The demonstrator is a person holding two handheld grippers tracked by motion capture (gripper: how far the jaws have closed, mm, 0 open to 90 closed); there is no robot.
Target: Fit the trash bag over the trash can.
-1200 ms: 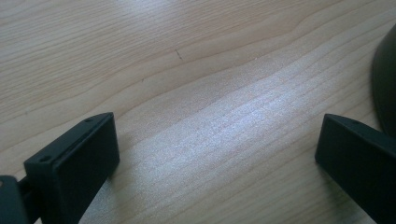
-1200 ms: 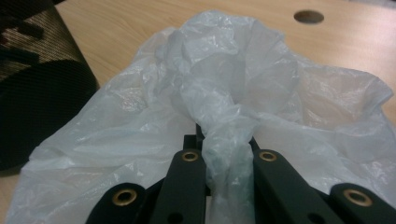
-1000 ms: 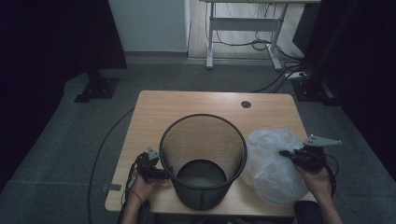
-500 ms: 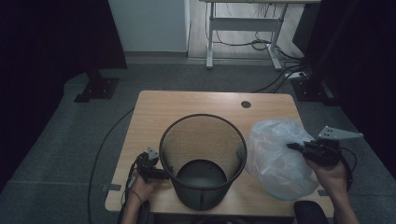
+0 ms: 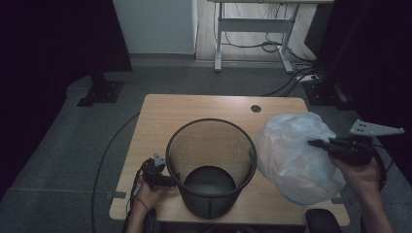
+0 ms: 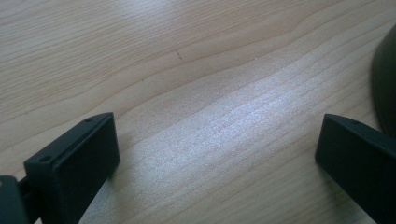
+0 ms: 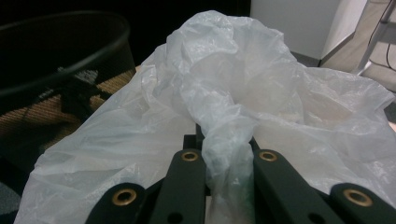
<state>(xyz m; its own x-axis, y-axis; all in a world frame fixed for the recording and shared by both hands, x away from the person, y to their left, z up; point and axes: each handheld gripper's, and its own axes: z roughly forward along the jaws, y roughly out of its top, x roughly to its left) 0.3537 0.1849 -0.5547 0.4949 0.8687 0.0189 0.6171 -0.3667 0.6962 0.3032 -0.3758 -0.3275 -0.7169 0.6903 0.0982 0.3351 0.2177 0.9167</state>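
Fingers [image 7: 187, 182] of the right gripper [image 5: 324, 143] are clenched on a twisted neck of a translucent white plastic bag [image 5: 294, 155], the film bunched between them in the right gripper view. That gripper lies roughly level, pointing toward the table's left, with its grey plate [image 5: 375, 128] on top. The right hand [image 5: 362, 167] holds it from below, forearm coming in from the bottom right. The bag billows out over the table's right edge and near right corner, just beside a black mesh wastebasket [image 5: 211, 165] that stands at the middle of the near edge.

Fingers [image 6: 77, 163] of the left gripper [image 5: 156, 174] stand released and wide apart over bare wood of the table [image 5: 204, 109]. This gripper sits low at the near left corner, held in the left hand [image 5: 148, 194] and pointing at the basket's wall.
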